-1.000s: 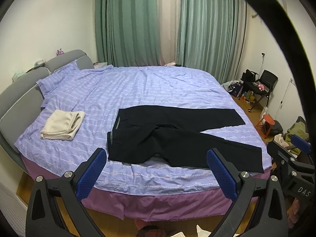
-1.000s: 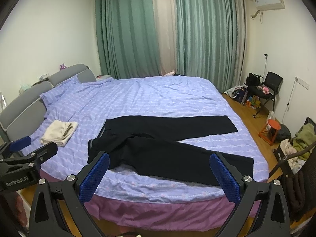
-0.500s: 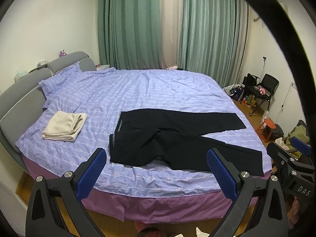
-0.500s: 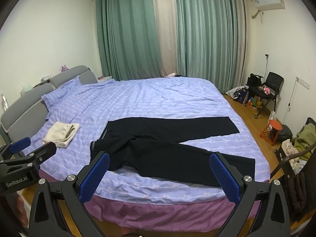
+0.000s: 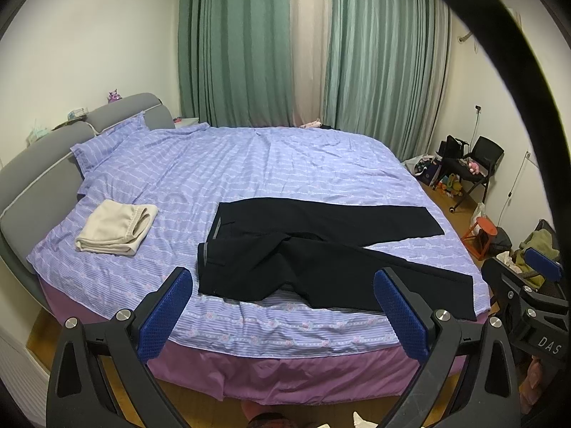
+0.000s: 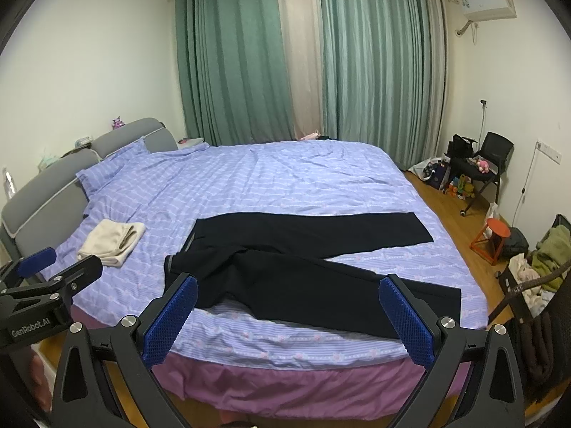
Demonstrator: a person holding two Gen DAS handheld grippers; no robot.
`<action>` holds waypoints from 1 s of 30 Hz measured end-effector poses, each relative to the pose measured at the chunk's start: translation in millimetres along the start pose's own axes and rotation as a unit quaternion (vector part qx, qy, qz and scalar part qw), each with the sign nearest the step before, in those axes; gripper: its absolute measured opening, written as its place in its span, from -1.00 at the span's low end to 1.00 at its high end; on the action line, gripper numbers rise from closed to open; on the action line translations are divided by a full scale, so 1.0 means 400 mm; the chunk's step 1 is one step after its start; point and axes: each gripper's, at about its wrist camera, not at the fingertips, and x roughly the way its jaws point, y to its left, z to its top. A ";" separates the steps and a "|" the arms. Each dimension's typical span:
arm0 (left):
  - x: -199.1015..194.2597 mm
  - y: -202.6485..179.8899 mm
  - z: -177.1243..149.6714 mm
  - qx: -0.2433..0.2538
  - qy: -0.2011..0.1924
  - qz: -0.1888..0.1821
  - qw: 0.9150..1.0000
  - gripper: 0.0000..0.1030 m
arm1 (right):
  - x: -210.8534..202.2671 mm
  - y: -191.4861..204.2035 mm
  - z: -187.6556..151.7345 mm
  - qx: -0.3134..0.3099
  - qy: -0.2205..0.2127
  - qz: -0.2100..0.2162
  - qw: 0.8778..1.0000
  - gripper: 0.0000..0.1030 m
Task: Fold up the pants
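Note:
Black pants (image 5: 314,249) lie spread flat on the near part of the purple striped bed (image 5: 267,164), waistband to the left, two legs fanning out to the right. They also show in the right wrist view (image 6: 303,264). My left gripper (image 5: 283,310) is open and empty, held off the bed's near edge, short of the pants. My right gripper (image 6: 289,321) is open and empty, likewise in front of the bed. The right gripper also shows at the right edge of the left wrist view (image 5: 528,292), and the left gripper at the left edge of the right wrist view (image 6: 46,278).
A folded cream garment (image 5: 114,230) lies on the bed left of the pants. A grey headboard (image 5: 32,178) is at the left. Green curtains (image 5: 357,64) hang behind. A chair (image 5: 478,164), an orange stool (image 5: 480,232) and clutter stand on the floor at the right.
Both cameras have tilted up and drawn back slightly, so the bed and pants sit lower in view. The pants have not moved and both grippers stay open.

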 end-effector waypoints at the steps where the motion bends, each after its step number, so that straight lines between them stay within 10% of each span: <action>1: -0.002 -0.001 -0.002 0.000 0.000 0.000 1.000 1.00 | 0.000 0.001 0.000 0.000 0.000 0.000 1.000 0.98; 30: 0.087 0.042 -0.033 -0.009 0.031 -0.006 0.999 1.00 | 0.082 0.034 -0.005 -0.008 0.046 0.002 0.999 0.98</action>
